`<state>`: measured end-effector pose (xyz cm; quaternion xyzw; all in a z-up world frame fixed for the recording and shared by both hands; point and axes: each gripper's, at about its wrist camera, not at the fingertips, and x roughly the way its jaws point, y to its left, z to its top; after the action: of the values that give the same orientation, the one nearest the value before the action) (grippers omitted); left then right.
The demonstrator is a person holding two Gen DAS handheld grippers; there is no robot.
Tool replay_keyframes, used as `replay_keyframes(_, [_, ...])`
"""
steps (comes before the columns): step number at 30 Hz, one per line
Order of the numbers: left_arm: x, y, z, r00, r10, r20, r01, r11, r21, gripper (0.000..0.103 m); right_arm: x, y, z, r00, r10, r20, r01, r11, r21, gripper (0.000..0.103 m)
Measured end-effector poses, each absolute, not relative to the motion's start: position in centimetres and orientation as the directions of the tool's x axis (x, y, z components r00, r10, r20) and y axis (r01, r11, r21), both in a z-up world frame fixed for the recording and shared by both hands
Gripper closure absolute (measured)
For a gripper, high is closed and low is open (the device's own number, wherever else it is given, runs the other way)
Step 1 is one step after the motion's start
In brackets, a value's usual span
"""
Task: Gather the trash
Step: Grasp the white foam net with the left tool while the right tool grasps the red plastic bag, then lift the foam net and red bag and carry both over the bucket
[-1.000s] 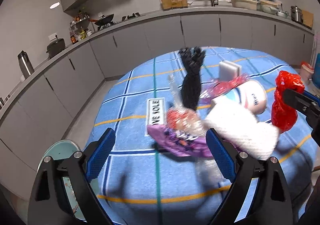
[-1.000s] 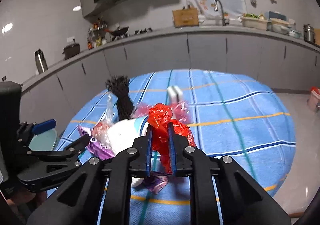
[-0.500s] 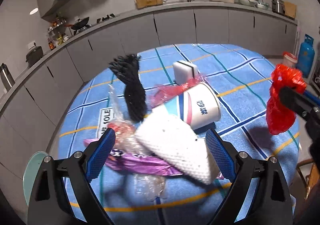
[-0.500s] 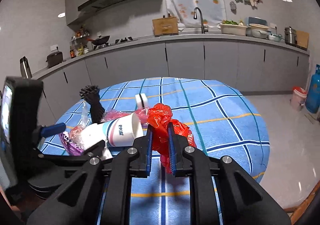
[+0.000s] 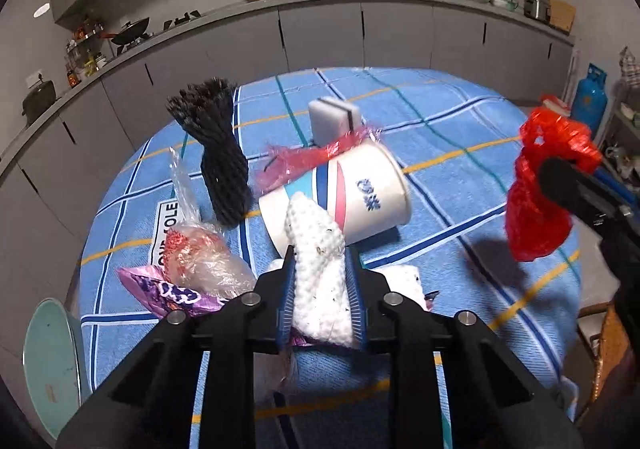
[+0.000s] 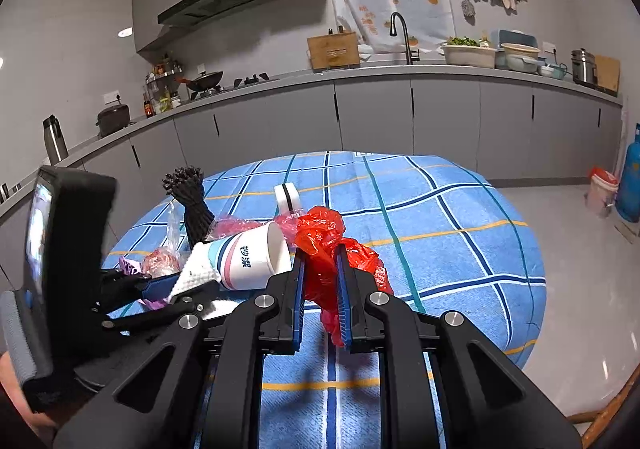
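Observation:
My left gripper [image 5: 320, 255] points down at a trash pile on the table, and its jaws are closing with the pads pressing a white foam net [image 5: 314, 225]. Behind the net lies a tipped paper cup [image 5: 352, 193] with pink film [image 5: 304, 157] over it. A black foam net [image 5: 222, 157], a clear bag [image 5: 200, 257] and a purple wrapper [image 5: 168, 293] lie to the left. My right gripper [image 6: 320, 249] is shut on a red plastic bag [image 6: 320, 227], held above the table to the right of the pile.
A round table with a blue checked cloth [image 5: 440, 121] carries a white sponge [image 5: 332, 119] behind the cup. A teal round bin [image 5: 48, 349] stands low on the left and a wooden chair [image 5: 604, 337] low on the right. Grey kitchen cabinets [image 6: 440, 121] run behind.
The left gripper moved in over the pile, then its wide-open jaws came together on the white foam net. The right gripper kept its hold on the red bag.

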<state>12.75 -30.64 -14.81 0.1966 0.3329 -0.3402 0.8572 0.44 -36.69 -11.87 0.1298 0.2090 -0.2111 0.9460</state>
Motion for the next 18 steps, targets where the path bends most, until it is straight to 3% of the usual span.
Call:
replay_keyframes(8, [11.8, -28.5, -10.9, 0.595, -0.496, -0.632, 0.704, 0.701, 0.112, 0.080, 0.2, -36.0, -11.1, 0.832, -0.352, -0.428, 0.448, 0.882, 0.145, 0.088])
replay_keyframes(18, [11.7, -25.1, -8.5, 0.685, -0.459, -0.566, 0.636, 0.756, 0.156, 0.080, 0.2, -34.3, -9.7, 0.855, -0.333, -0.398, 0.413, 0.901, 0.135, 0.088])
